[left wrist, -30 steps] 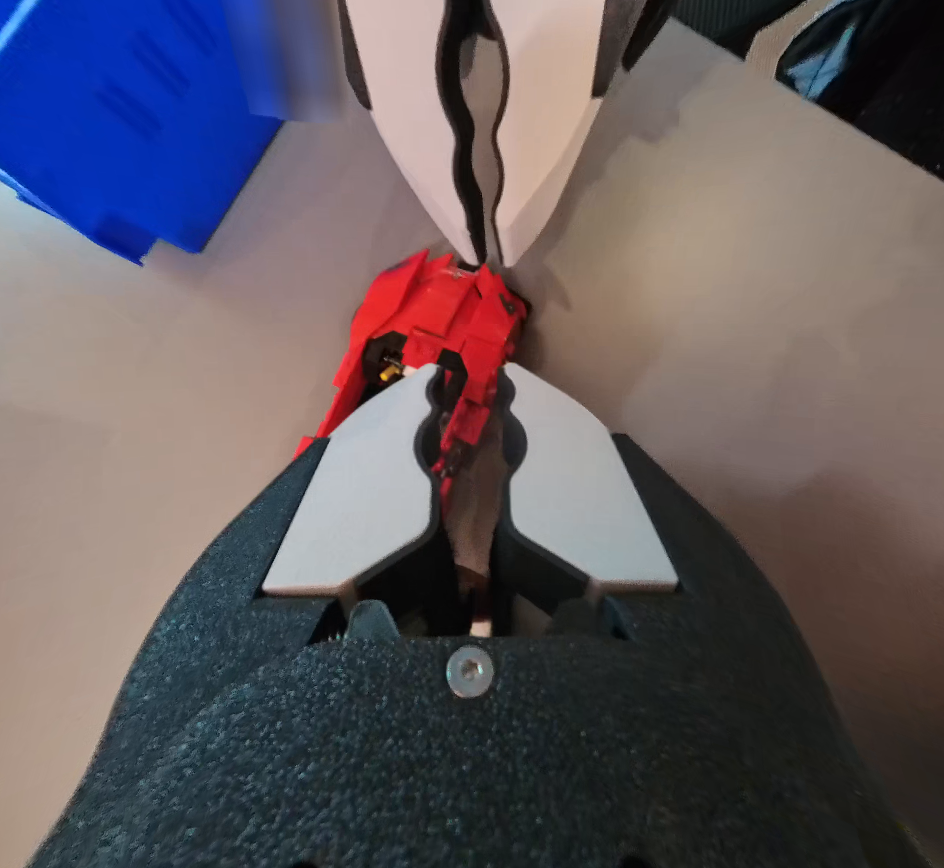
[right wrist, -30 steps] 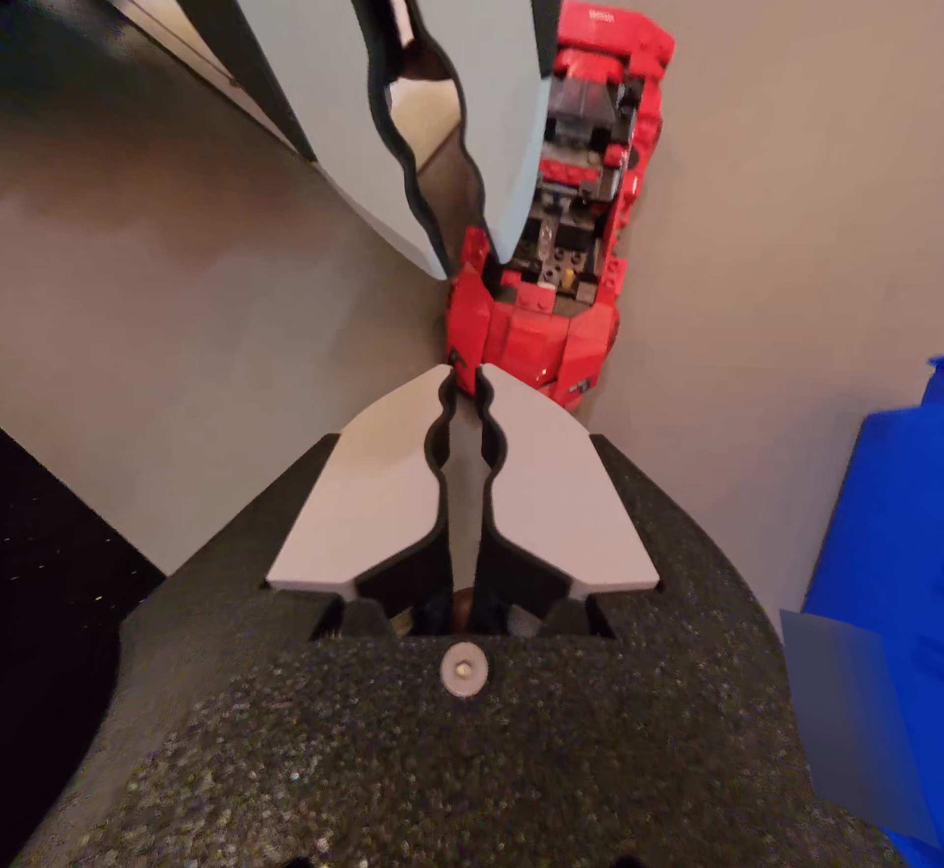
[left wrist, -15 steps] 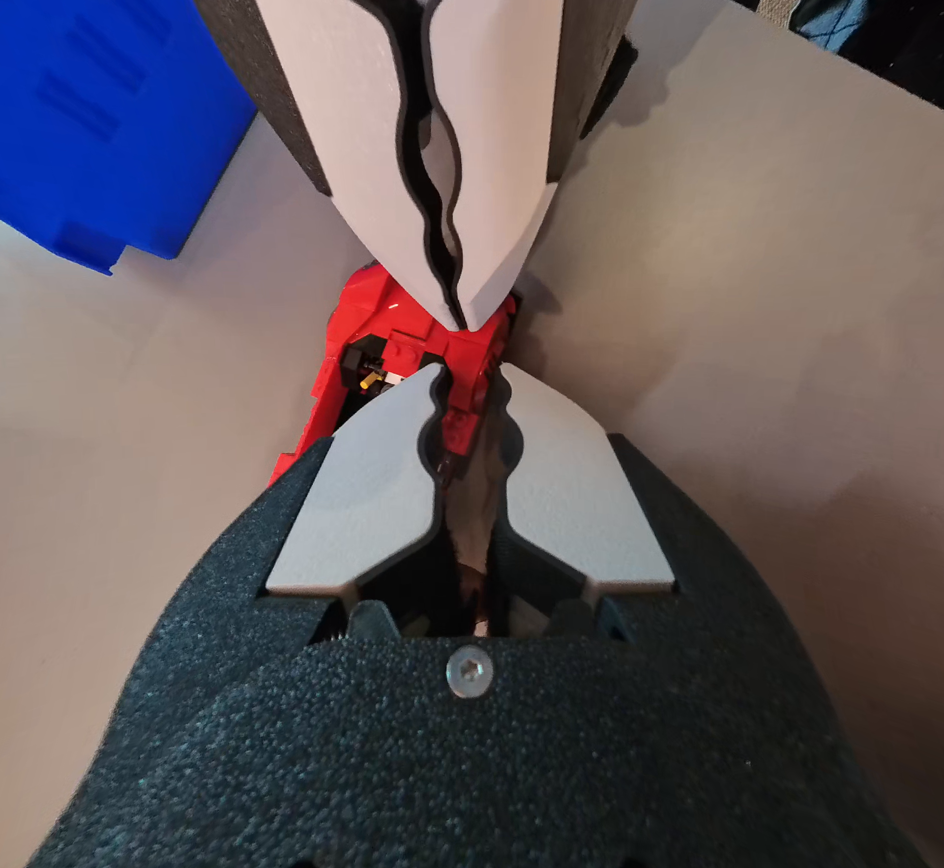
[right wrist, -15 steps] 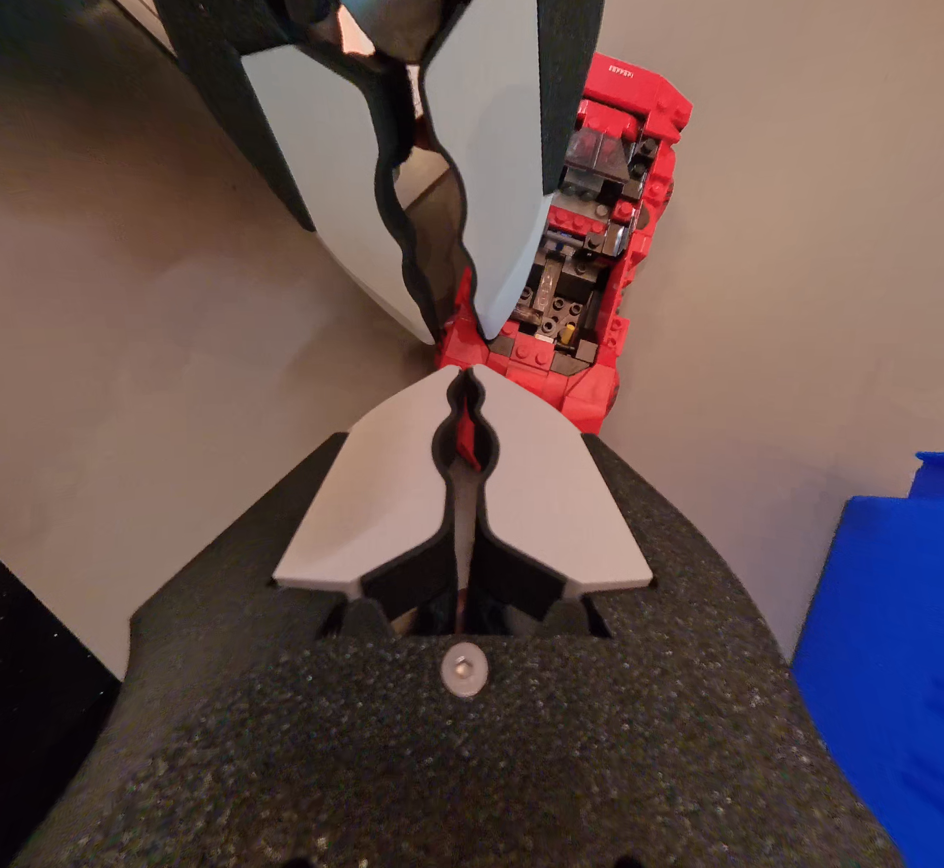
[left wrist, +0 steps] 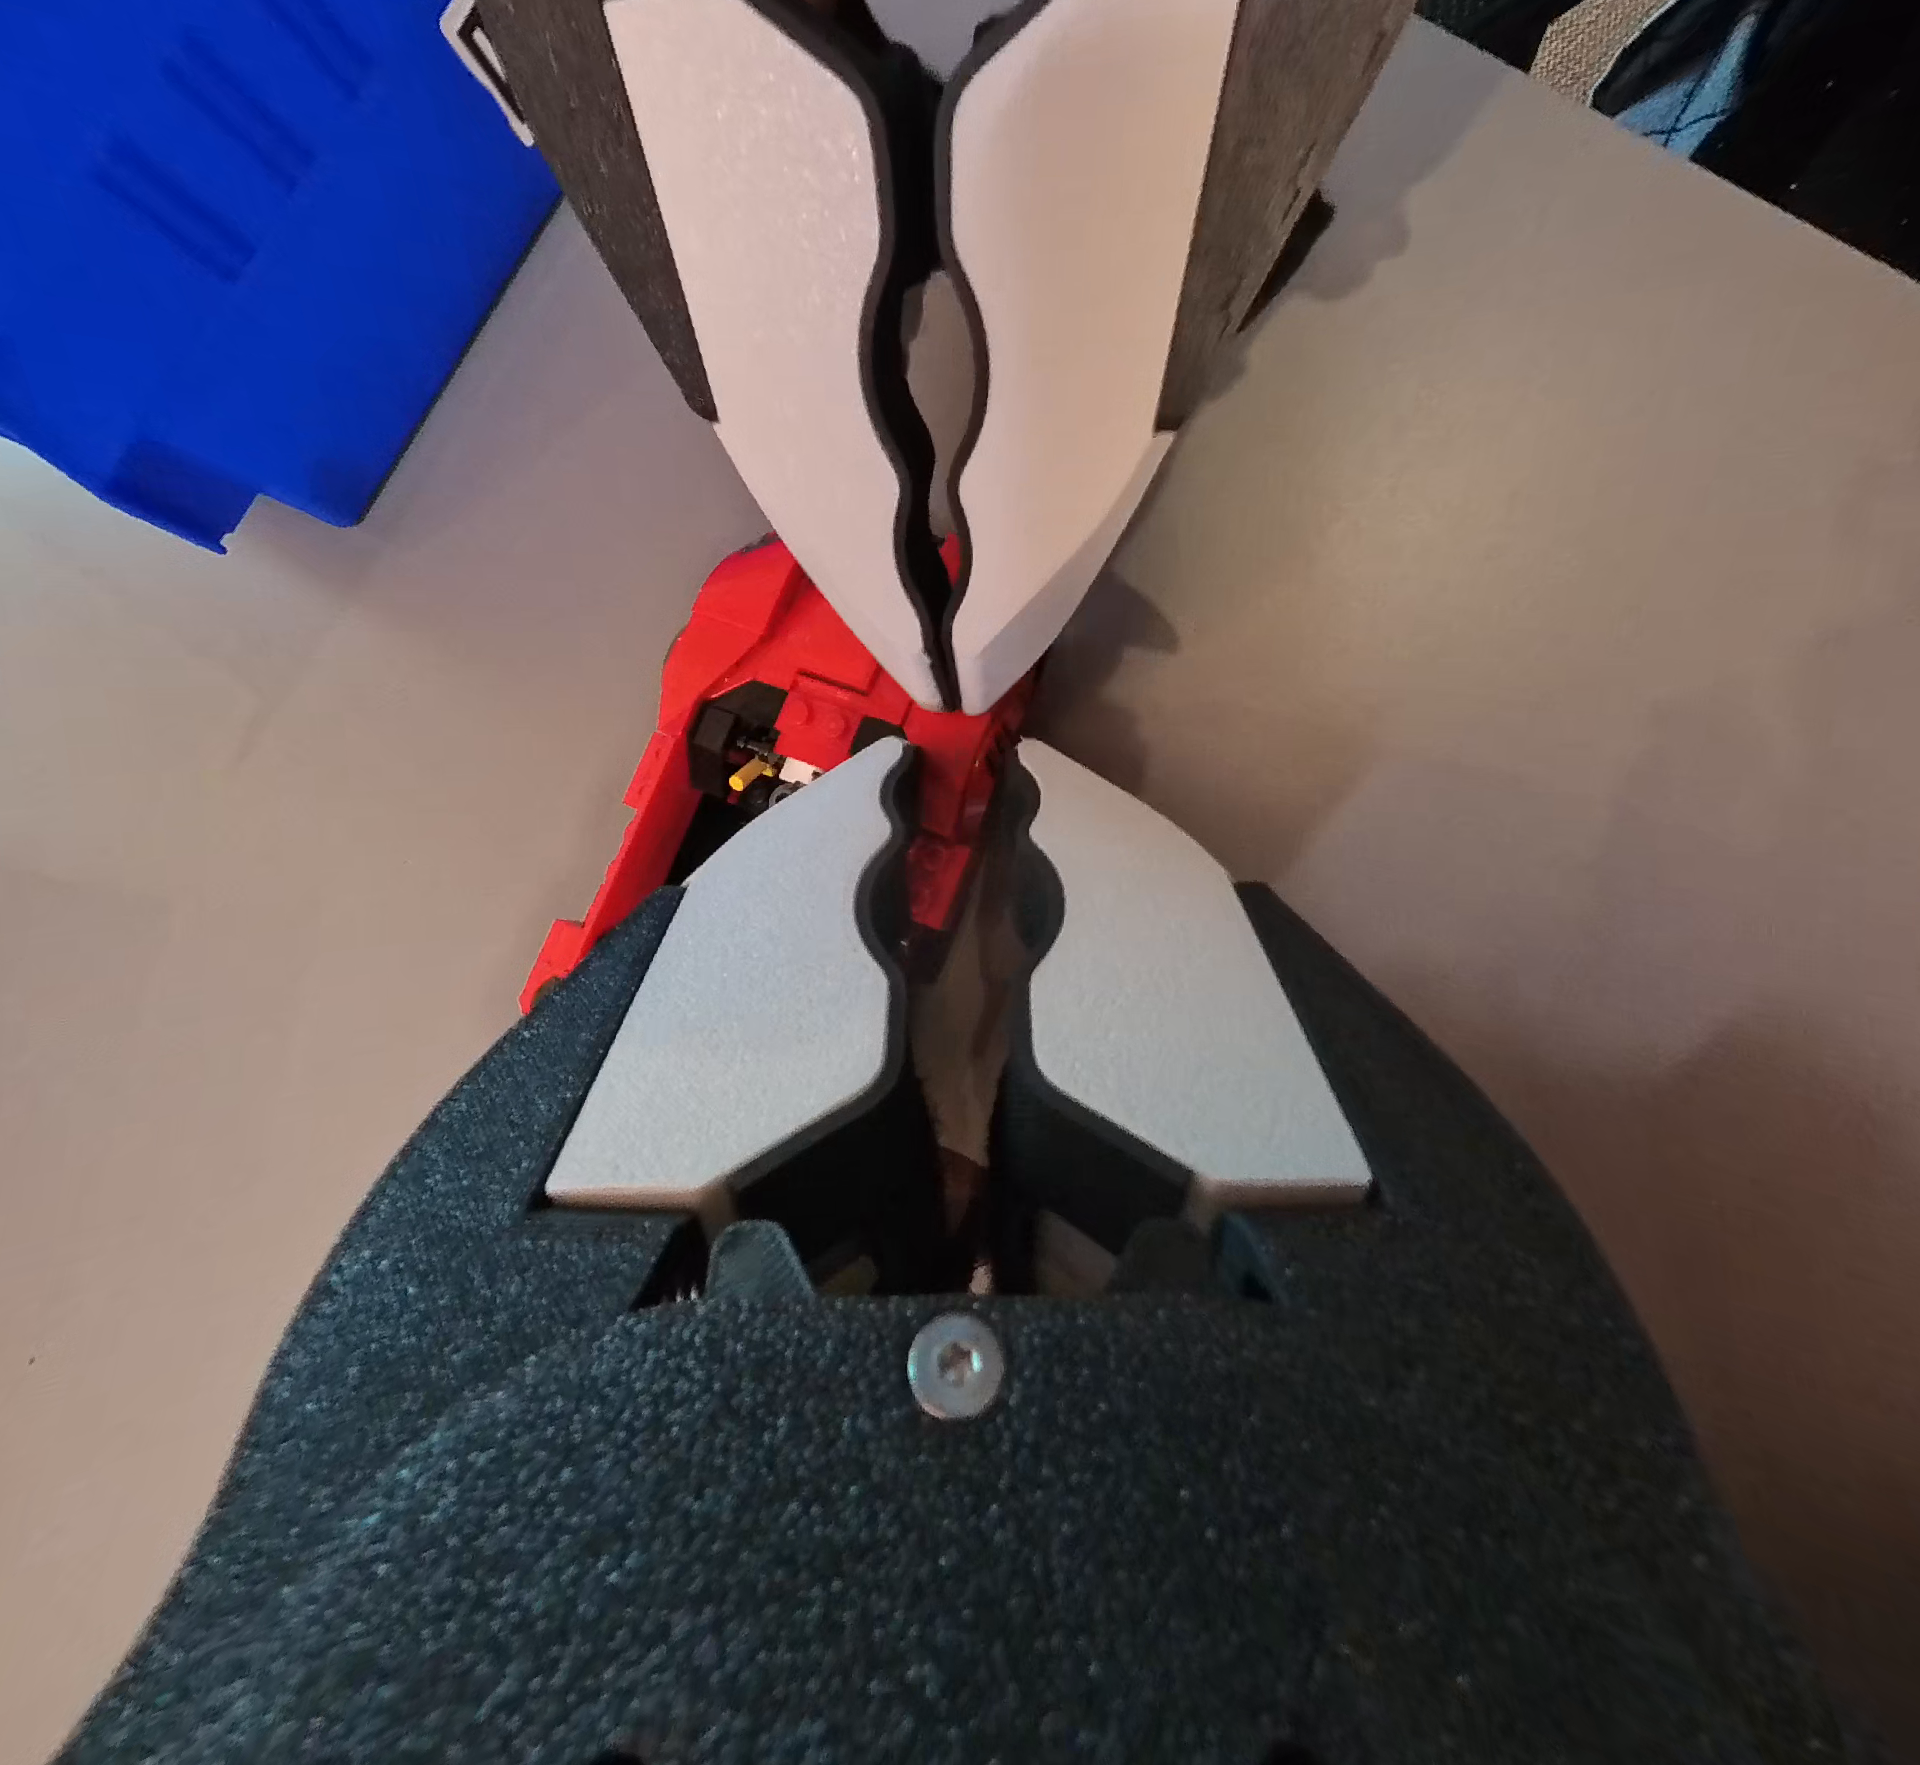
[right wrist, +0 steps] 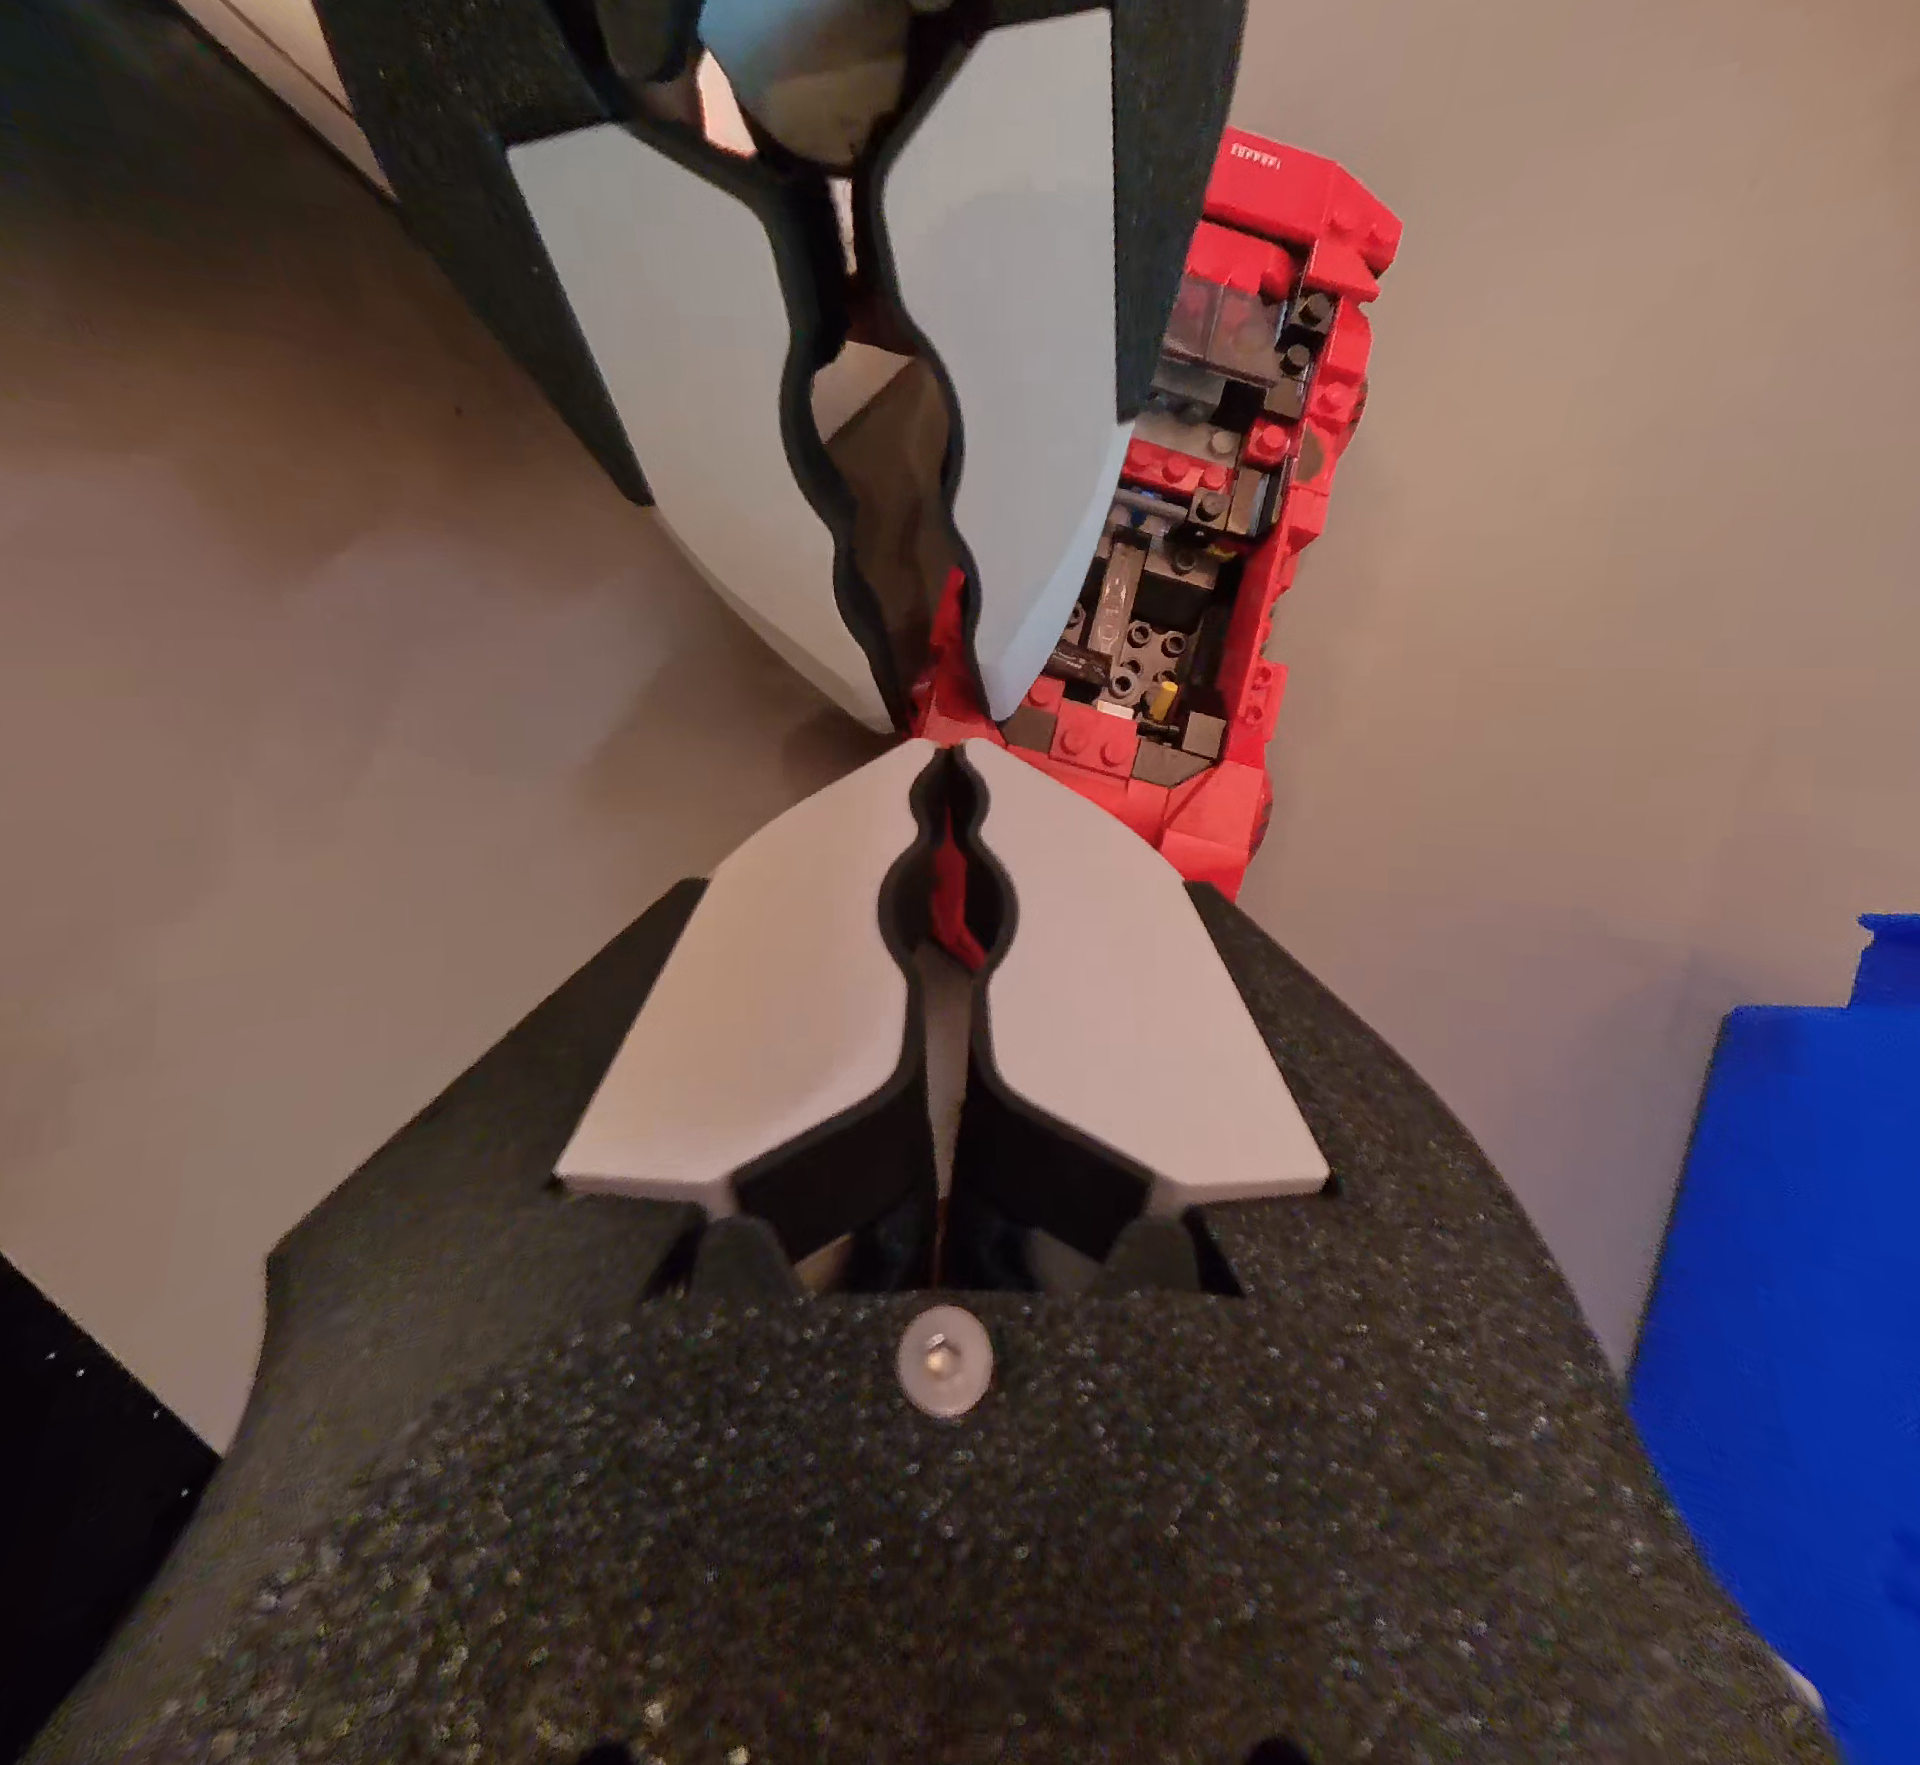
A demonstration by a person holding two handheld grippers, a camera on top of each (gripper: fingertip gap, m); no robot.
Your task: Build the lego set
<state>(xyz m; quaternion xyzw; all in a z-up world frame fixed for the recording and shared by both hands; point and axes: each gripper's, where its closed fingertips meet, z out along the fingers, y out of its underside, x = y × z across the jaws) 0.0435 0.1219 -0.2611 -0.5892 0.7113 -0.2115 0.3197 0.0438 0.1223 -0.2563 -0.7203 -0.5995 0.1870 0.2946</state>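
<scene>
Here, the red lego car (right wrist: 1236, 572) lies on the beige desk (right wrist: 364, 676) between the two opposed claws. The left claw (left wrist: 961, 759) is clamped on the car's side wall; the right claw (right wrist: 948, 759), nearly closed, pinches a small red piece (right wrist: 951, 894) at the car's end. A blue bin (left wrist: 208, 177) stands beyond, to the left claw's left.

Looked like an indoor workbench or lab-type desk: plain beige matte tabletop (left wrist: 1507, 676), blue moulded plastic storage bin (left wrist: 208, 188) parked on it, dark clothing (left wrist: 1787, 22) bunched beyond the far edge.
</scene>
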